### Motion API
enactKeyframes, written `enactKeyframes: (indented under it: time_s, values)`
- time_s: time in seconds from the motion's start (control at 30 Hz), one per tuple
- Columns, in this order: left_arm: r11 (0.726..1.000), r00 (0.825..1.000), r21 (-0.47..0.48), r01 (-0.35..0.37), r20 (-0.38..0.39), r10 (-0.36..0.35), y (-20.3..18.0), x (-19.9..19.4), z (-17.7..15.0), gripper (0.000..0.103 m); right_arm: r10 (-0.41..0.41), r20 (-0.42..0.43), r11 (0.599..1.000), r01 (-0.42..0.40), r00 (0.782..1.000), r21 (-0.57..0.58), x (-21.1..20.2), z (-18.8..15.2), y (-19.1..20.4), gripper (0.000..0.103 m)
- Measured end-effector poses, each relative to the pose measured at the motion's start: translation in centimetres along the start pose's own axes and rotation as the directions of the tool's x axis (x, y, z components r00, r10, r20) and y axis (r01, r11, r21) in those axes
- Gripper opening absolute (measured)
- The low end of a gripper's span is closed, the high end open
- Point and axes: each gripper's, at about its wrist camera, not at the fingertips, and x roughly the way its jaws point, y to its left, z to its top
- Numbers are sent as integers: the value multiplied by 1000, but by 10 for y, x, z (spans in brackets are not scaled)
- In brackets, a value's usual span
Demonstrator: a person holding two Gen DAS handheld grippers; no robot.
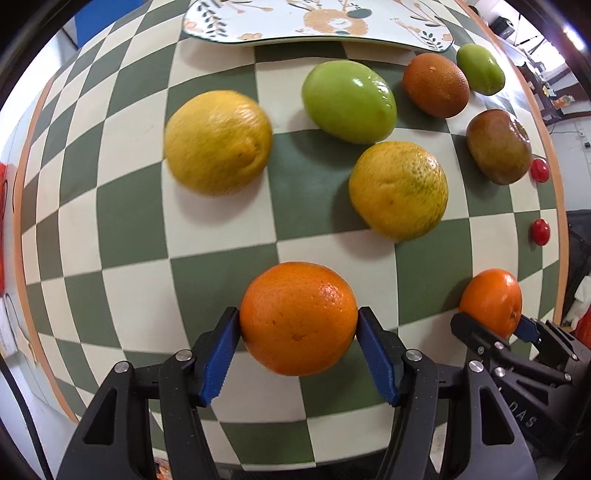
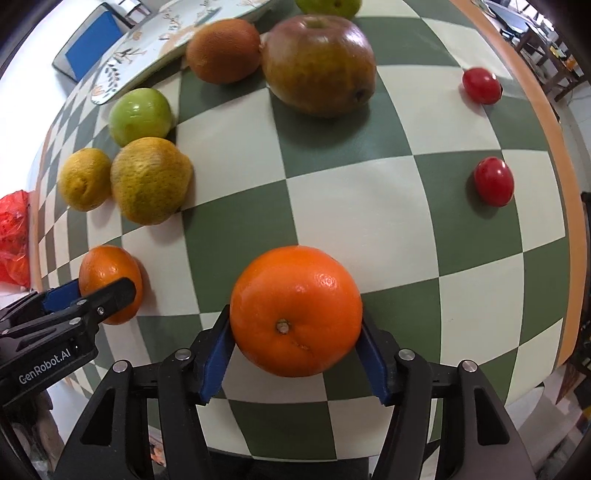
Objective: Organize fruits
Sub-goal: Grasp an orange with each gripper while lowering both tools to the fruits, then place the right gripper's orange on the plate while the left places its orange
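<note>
Checkered green-and-cream tablecloth (image 2: 369, 229); cluttered desks (image 2: 546, 48) beyond.

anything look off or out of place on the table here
Nothing looks spilled or damaged. All the fruit sits loose on the checkered cloth while the floral plate holds none. The two cherry tomatoes lie apart near the edge. Each gripper clamps an orange.

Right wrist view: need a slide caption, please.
Both grippers, right gripper and left gripper, each clamp an orange above the checkered table.
</note>
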Motion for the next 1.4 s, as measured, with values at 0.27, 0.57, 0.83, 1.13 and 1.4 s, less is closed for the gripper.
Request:
enactKeyframes:
  time_s: [0.27, 0.57, 0.83, 1.13, 1.4]
  values:
    - [988, 988, -84, 132, 90, -125, 24, -83, 46, 61, 136, 80, 989, -131, 987, -66, -45, 25, 23, 64]
    - [969, 974, -170, 178, 170, -149, 41, -111, 212, 61, 109, 171, 972, -69, 979, -223, -21, 221, 113, 64]
    - [960, 987, -234, 157, 51, -149, 68, -44, 293, 61, -5, 122, 950, 43, 992, -310, 42, 316, 138, 64]
    - [959, 987, -233, 163, 44, -157, 75, -36, 293, 63, -25, 112, 939, 61, 993, -337, 79, 369, 202, 65]
    - [963, 989, -226, 147, 50, -139, 74, -42, 293, 82, 41, 98, 956, -10, 994, -293, 92, 400, 229, 82]
